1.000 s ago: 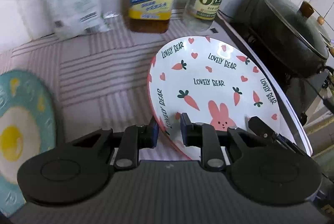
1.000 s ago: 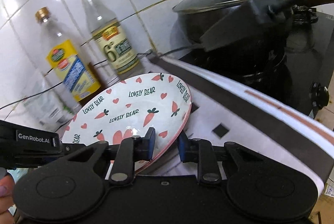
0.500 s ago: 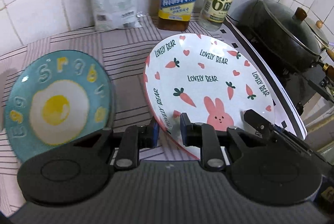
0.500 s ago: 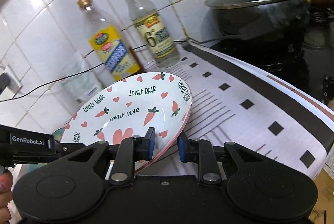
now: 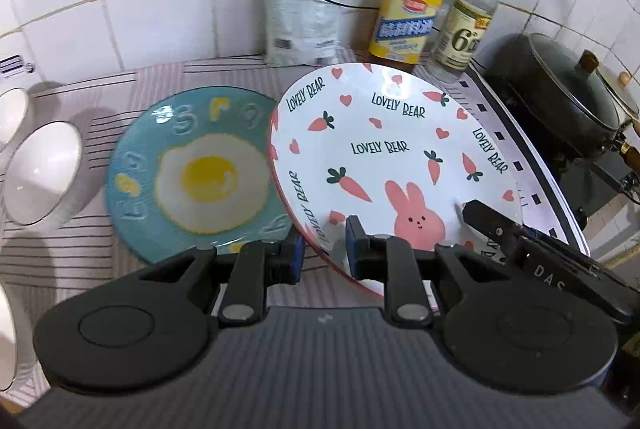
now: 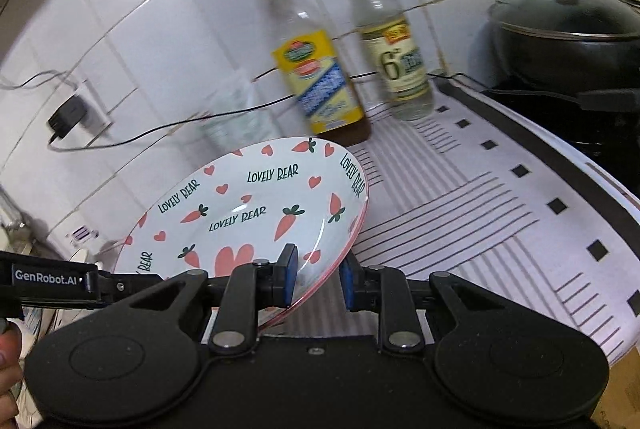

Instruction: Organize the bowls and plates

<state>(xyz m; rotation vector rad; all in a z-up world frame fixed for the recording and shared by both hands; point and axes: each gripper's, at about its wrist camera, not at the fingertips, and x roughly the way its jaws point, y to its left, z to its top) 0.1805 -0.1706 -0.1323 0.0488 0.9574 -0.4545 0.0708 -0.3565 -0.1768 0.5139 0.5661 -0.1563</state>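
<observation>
Two white bowls [image 5: 38, 173] newly in view

Your left wrist camera looks steeply down along its hand-held gripper [image 5: 322, 249] at the counter [image 5: 208, 77], close in. Your right one faces more level toward the tiled wall [image 6: 160, 29]. Both share the plate [image 5: 392, 157], bottles [image 6: 316, 69] and pot [image 6: 568, 29].

A home kitchen: a lidded black pot [image 5: 560, 101] on a stove, condiment bottles [image 5: 408, 5] beside it against white wall tiles [image 5: 160, 9].
</observation>
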